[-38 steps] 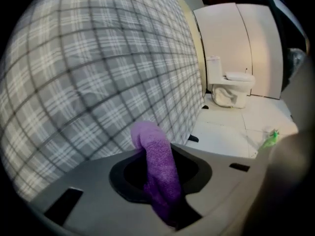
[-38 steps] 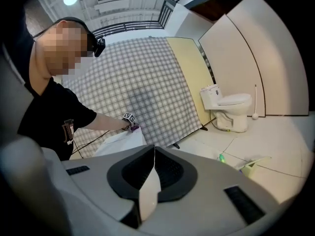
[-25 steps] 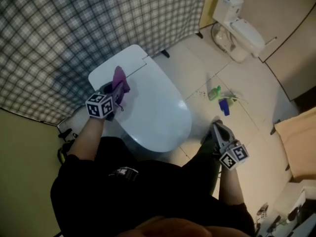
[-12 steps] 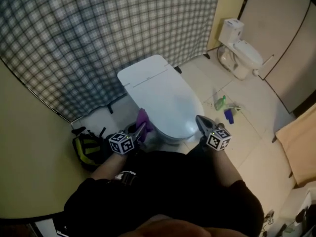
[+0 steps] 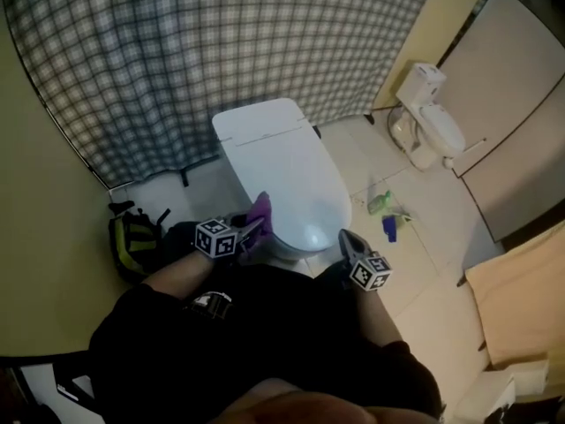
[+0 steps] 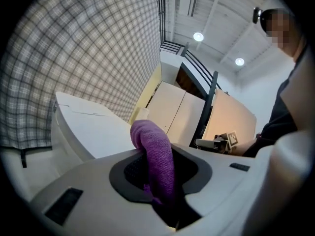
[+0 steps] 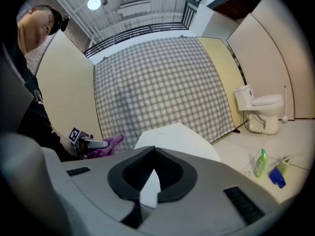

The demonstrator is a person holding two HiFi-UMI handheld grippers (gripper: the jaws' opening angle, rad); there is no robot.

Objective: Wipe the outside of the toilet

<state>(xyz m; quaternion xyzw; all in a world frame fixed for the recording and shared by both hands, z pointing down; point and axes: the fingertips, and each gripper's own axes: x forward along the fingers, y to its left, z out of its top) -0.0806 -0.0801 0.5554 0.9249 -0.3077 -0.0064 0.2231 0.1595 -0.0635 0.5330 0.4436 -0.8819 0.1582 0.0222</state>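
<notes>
Left gripper [image 5: 251, 230]: jaws clamped on purple cloth [image 5: 260, 210], at the toilet [image 5: 291, 170] front.
Right gripper [image 5: 345, 238]: jaws together, empty.

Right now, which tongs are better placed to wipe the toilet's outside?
Left. The left tongs grip the purple cloth beside the toilet; the right tongs are shut and empty.

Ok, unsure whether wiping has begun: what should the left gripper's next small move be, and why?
Probably press the purple cloth, clamped in the left gripper, against the outer side of the toilet and start a stroke. The cloth sits at the bowl's edge, but contact isn't clear; the right gripper is shut, empty.
</notes>
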